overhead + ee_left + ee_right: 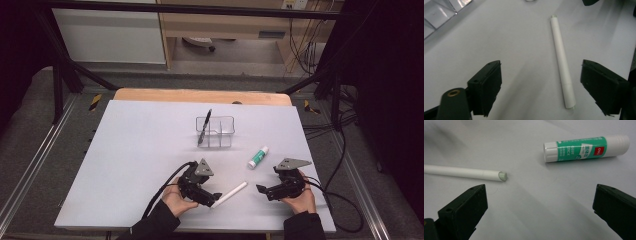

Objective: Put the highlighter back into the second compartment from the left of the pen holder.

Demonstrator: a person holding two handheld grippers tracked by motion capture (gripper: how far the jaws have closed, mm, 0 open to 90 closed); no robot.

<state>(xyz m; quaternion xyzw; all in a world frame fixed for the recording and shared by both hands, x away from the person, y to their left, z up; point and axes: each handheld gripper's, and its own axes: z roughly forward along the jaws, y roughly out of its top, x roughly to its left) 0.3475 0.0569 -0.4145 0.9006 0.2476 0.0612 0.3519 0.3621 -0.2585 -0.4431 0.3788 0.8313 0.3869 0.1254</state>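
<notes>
1. The left tool point(216, 196), at the near edge of the counter point(135, 150), is spread; the white pen point(230, 194) lies flat between its jaws, untouched by the pads.
2. The right tool point(261, 189), at 3 o'clock from the pen, is also spread and holds nothing.
3. A glue stick point(258, 157) lies at 1 o'clock from the pen.
4. Farther off, at 12 o'clock, a clear divided organizer point(216, 132) holds one black pen point(204, 127), leaning in its left compartment.
</notes>
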